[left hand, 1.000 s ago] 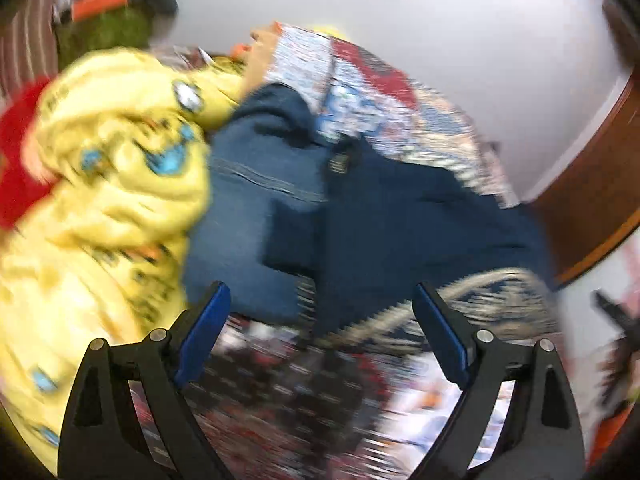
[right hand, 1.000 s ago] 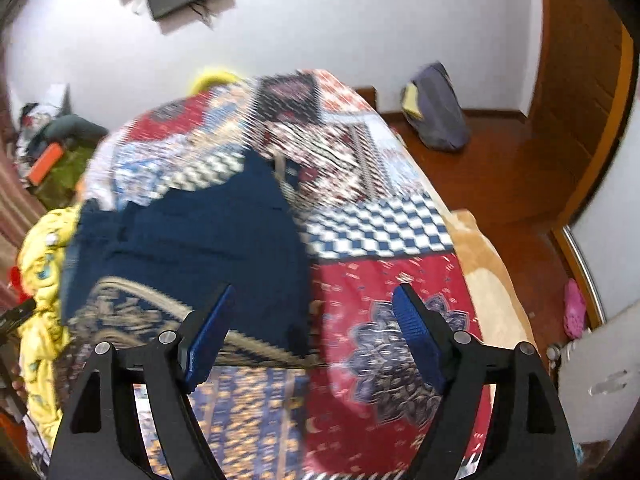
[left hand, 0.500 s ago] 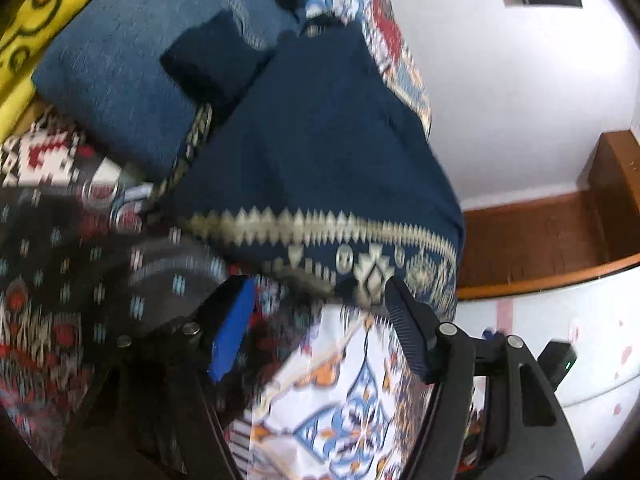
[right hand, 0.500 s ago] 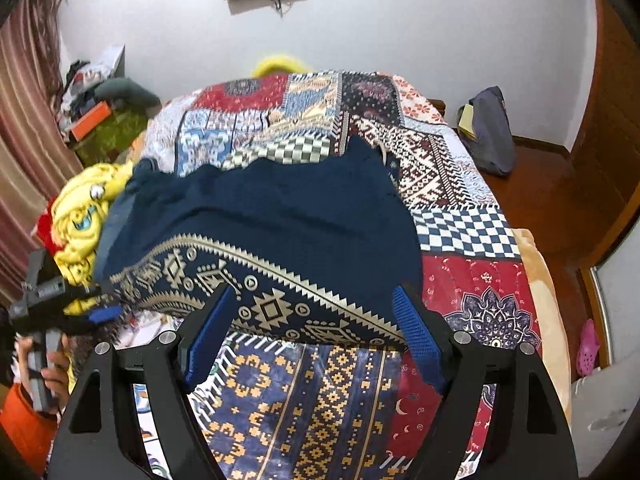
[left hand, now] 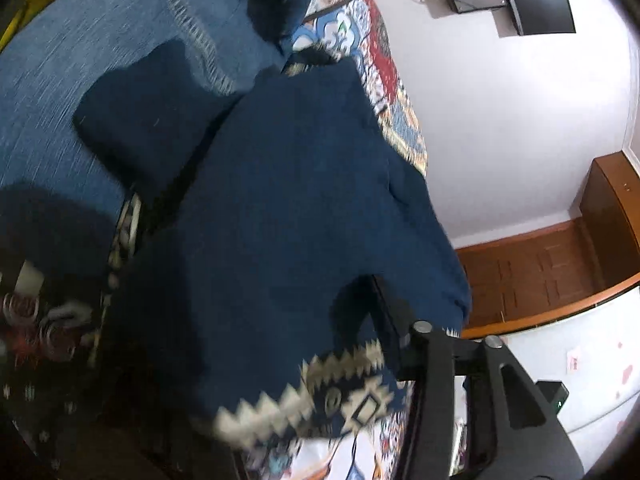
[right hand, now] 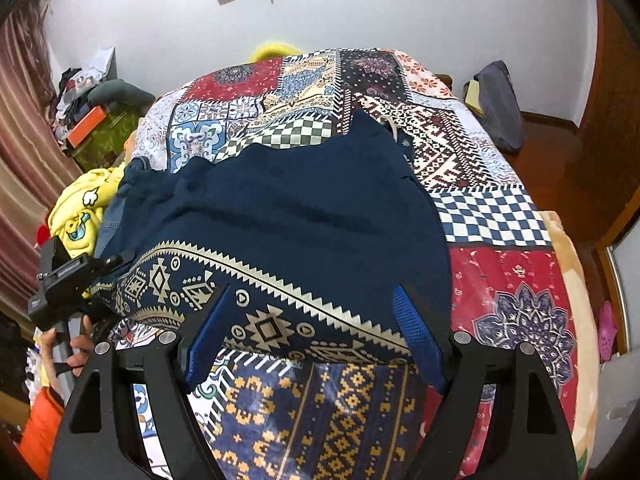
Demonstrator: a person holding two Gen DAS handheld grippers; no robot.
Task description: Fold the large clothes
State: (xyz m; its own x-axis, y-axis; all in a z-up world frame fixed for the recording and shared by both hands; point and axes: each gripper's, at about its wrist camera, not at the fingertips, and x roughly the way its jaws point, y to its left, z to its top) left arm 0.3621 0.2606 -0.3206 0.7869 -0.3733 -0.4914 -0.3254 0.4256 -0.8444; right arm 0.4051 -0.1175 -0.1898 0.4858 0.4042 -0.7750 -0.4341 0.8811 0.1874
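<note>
Left gripper [right hand: 106,276]: at the near left corner of the navy garment [right hand: 296,224]; its jaws have just been closing with the patterned hem [left hand: 320,404] between them; one finger is hidden by cloth, so whether the pads press cannot be told.
Hand [right hand: 66,354]: grips the handle of that tool.
Yellow clothes [right hand: 82,212]: heaped at the left of the bed, beside folded jeans [left hand: 100,80].
Navy garment, place: spread flat on the patchwork bedspread [right hand: 512,280], partly over the jeans.
Navy garment, axis: long side runs left to right; cream zigzag hem faces the cameras.
Writing: too small to read on the left tool.
Right gripper [right hand: 316,340]: jaws apart, over the hem at the near right, pads clear of it.
</note>
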